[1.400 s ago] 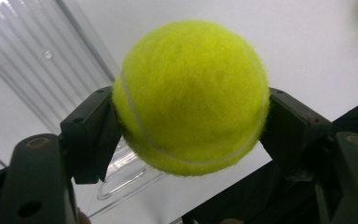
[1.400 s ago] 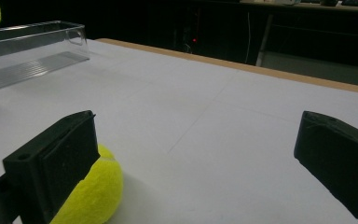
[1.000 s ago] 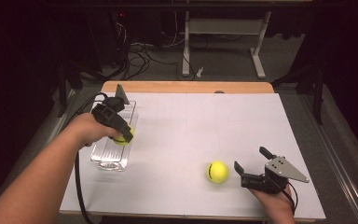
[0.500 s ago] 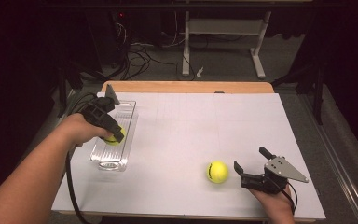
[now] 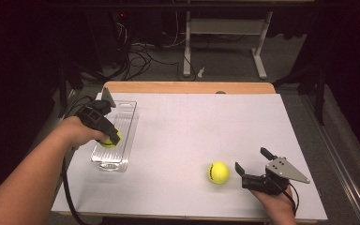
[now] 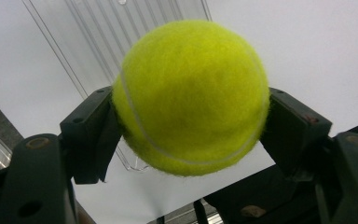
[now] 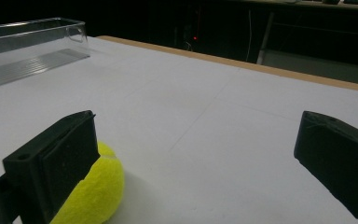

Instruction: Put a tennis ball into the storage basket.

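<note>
Yellow-green felt tennis ball (image 6: pixel 191 95), pinched between the two black jaws of the left gripper (image 5: pixel 104 131), hangs above the clear, ribbed plastic tray (image 5: pixel 128 123); in the left gripper view each pad presses a side of the ball, with the tray's ribbed floor and the white tabletop (image 5: pixel 206 126) beneath. In the high view this gripper, held in the person's left hand (image 5: pixel 77 133), sits over the near half of the long tray at the table's left side. Second yellow-green tennis ball (image 5: pixel 219 172) rests on the white tabletop toward the near right, well apart from the tray. Right gripper (image 5: pixel 251 165), jaws spread wide, lies just to the right of that ball; in the right gripper view the ball (image 7: pixel 93 191) sits partly behind one jaw, outside the gap. Wooden strip (image 5: pixel 187 87) borders the table's far edge.
</note>
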A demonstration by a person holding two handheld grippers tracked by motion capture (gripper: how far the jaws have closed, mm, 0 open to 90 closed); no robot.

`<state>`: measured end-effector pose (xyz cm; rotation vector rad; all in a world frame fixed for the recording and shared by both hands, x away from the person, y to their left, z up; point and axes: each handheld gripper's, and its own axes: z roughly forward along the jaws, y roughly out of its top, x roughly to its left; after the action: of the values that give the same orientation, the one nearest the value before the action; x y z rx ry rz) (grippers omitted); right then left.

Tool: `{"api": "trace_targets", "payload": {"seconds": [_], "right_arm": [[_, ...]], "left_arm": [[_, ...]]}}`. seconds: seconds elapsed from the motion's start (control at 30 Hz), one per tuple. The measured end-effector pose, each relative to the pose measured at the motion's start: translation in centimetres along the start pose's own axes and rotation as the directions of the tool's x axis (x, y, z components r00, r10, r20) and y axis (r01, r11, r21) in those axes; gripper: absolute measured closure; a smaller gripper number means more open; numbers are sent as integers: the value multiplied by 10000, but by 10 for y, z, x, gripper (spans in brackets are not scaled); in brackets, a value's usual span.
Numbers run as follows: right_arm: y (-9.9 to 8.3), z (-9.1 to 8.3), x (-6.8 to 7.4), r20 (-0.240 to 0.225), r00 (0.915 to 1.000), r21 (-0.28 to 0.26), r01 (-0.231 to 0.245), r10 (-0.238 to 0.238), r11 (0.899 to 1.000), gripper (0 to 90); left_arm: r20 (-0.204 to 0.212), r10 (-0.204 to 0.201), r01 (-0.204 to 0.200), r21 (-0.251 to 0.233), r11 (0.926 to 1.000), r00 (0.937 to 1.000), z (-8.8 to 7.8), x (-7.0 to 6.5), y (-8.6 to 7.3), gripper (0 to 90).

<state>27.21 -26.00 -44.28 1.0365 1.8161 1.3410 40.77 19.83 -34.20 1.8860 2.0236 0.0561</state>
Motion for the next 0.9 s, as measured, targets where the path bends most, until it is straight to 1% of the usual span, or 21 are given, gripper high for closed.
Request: {"api": "trace_targets", "payload": {"seconds": [0.07, 0.17, 0.23, 0.37, 0.43, 0.57, 0.77, 0.9], "right_arm": [[0, 0, 0, 2, 10000, 9, -3, 3, 10000, 4], [0, 0, 0, -2, 10000, 17, 0, 0, 10000, 4], [0, 0, 0, 10, 10000, 11, -17, 17, 10000, 4], [0, 0, 0, 15, 10000, 6, -7, 7, 10000, 4], [0, 0, 0, 6, 10000, 11, -1, 1, 10000, 4], [-1, 1, 0, 2, 10000, 21, -4, 4, 10000, 4], [-1, 1, 0, 7, 10000, 15, 2, -2, 10000, 4], [0, 0, 0, 18, 10000, 14, 5, -5, 10000, 4]], "left_arm": [[-16, 58, -58, 28, 10000, 10000, 1, 1, -2, 265], [-141, 40, -39, 79, 10000, 9999, 2, 2, -4, 265], [-205, 108, -106, 90, 9999, 9997, 4, 3, -5, 265], [-219, 86, -84, 92, 9999, 9997, 5, 4, -7, 265], [-277, 127, -124, 130, 9998, 9995, 7, 4, -8, 265], [-379, 67, -62, 109, 9999, 9993, 11, 7, -9, 265], [-420, 143, -131, 277, 9995, 9990, 18, 7, -13, 264], [-426, 185, -173, 288, 9994, 9989, 21, 7, -14, 264]]}}
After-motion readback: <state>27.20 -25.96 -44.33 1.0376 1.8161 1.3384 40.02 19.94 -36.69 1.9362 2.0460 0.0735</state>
